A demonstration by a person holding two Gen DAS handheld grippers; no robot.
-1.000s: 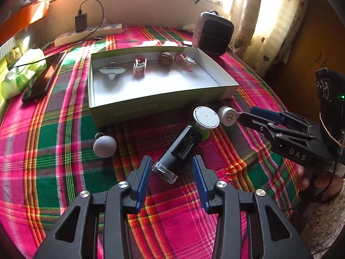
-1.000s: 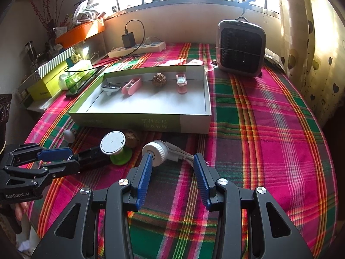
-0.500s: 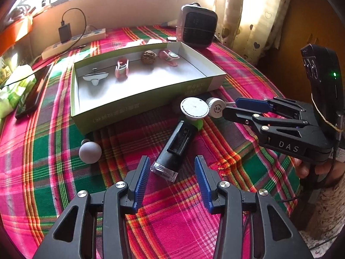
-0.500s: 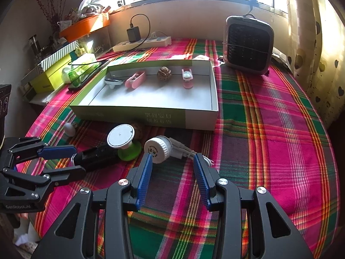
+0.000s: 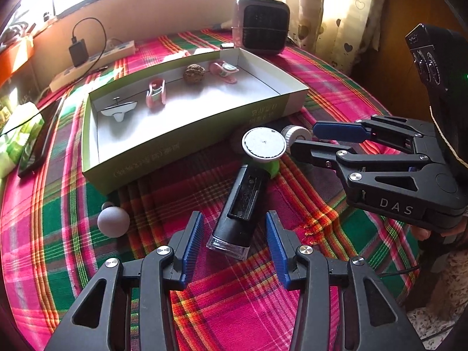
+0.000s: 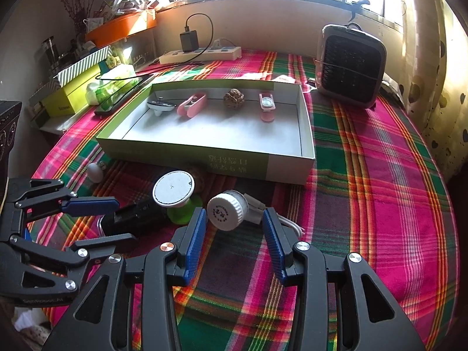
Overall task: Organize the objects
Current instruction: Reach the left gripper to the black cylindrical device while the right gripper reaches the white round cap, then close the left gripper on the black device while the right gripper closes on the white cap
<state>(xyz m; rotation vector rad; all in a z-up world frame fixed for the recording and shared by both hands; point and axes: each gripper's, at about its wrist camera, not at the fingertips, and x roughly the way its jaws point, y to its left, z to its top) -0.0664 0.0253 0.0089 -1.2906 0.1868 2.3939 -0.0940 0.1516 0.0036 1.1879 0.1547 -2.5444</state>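
A plaid cloth in pink, green and yellow covers the tabletop (image 6: 380, 175), which ends at a pale wall under a row of bright windows. In the right wrist view, going left to right ahead of the right tool (image 6: 234, 234): an orange planter (image 6: 122, 27) and striped boxes crowd the far left corner, a white power strip (image 6: 201, 54) with a black charger plugged in lies along the wall, an open green box (image 6: 187, 149) holds four small items in a row at its far side, and a small dark heater (image 6: 351, 64) stands at the far right beside heart-print curtains. Only this view shows the planter corner. The left wrist view alone shows a grey ball (image 5: 113, 221) on the cloth just left of the left tool (image 5: 232, 239), and a dark phone (image 5: 41, 137) further left; the brown surface far right may be a wooden door, though the lens edge blurs it. The left tool's jaws have just been opening and stand wide, with the near end of a black device (image 5: 241, 207) between them, untouched. The right tool is spread too, its pads either side of a white round cap (image 6: 226, 210) with a short cord, which lies on the cloth; the left pad looks very near it, not pressing. Between the device and the cap stands a green-based white disc (image 6: 174, 190), just before the box.
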